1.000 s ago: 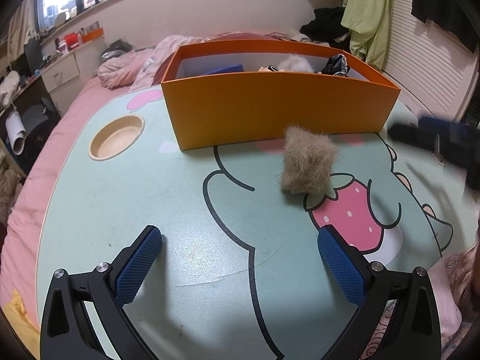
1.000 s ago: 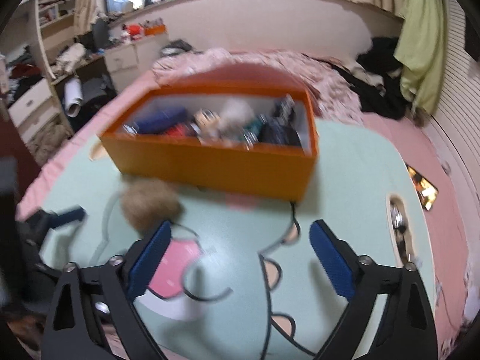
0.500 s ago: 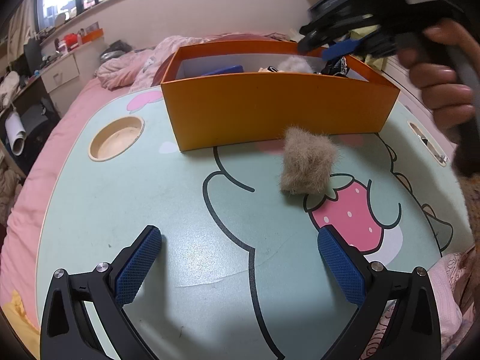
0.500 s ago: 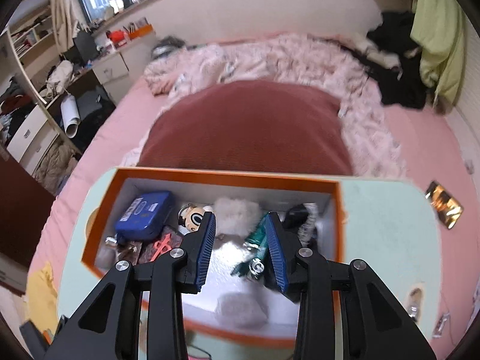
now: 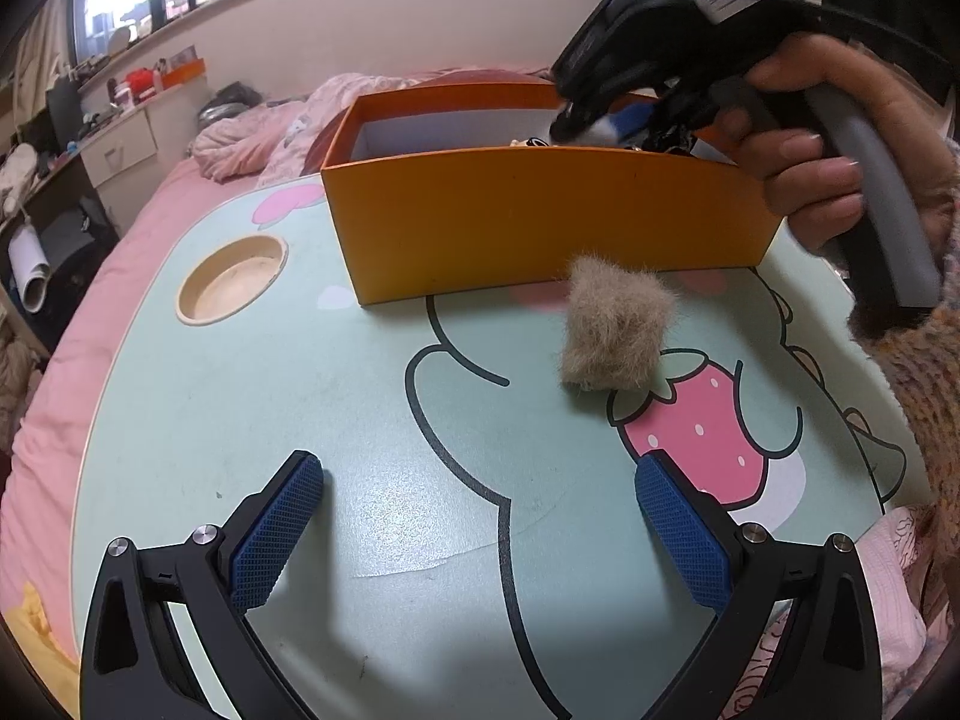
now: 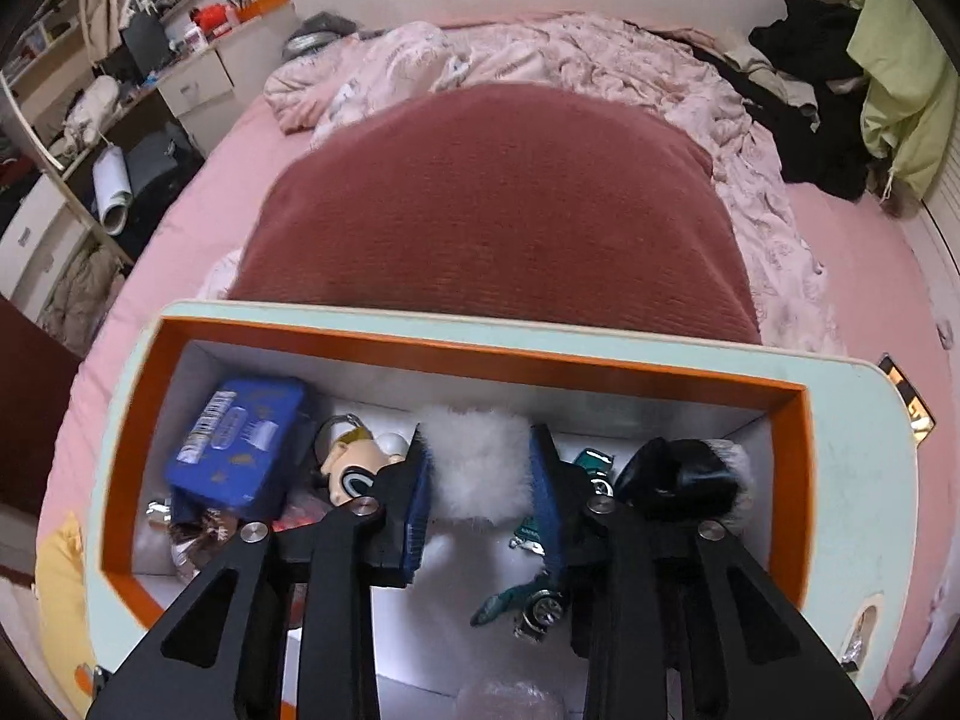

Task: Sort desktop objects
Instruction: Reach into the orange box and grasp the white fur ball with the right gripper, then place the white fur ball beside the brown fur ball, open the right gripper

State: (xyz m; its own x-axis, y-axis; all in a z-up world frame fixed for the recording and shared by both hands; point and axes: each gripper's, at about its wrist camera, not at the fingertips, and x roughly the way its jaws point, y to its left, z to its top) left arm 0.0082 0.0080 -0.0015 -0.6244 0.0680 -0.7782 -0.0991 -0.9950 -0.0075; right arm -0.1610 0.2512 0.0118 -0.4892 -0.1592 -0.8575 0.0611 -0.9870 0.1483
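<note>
An orange box stands at the far side of the cartoon-printed table. A tan fluffy pompom lies on the table just in front of it. My left gripper is open and empty, low over the near part of the table. My right gripper is inside the box, shut on a white fluffy pompom. It also shows in the left wrist view, over the box's right half.
The box holds a blue tin, a small figure keychain, a black furry item and green trinkets. A round cup recess sits in the table's left. A bed lies beyond.
My right gripper swung from above the table into the box, dropped lower and closed onto the white pompom. The left gripper and tan pompom have not moved.
</note>
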